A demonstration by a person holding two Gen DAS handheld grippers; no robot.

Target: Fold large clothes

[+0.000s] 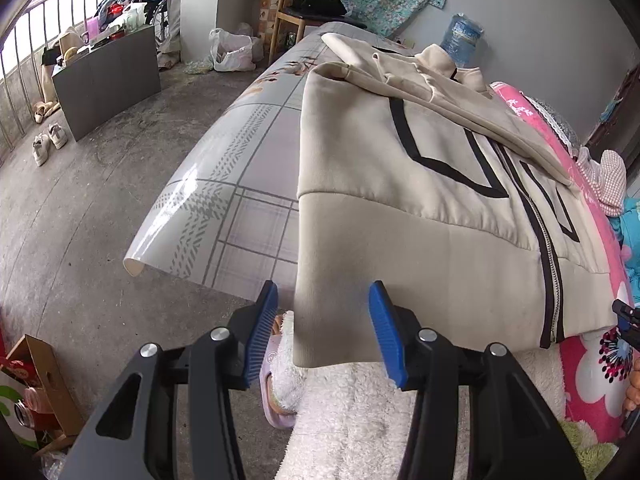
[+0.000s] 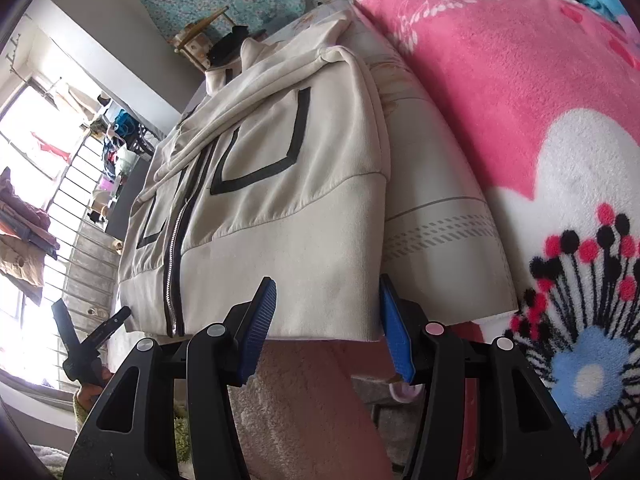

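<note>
A cream zip-up jacket (image 1: 400, 200) with black trim lies flat on a table covered by a plaid sheet (image 1: 248, 184), its sleeves folded across the chest. The wide bottom hem hangs over the near table edge. My left gripper (image 1: 324, 336) is open, with the hem's left corner between its blue pads (image 1: 264, 332) and neither pad pressing on it. In the right wrist view the jacket (image 2: 280, 200) shows its zip at the left. My right gripper (image 2: 326, 328) is open around the hem's right corner. The left gripper (image 2: 93, 314) shows at the far left there.
A pink flowered blanket (image 2: 520, 100) borders the table's right side. A fluffy white garment (image 1: 360, 420) and a purple slipper (image 1: 276, 400) are below the hem. On the floor to the left are a cardboard box (image 1: 44, 380), shoes (image 1: 48, 142) and a grey cabinet (image 1: 108, 80). A wooden chair (image 1: 304, 0) stands behind the table.
</note>
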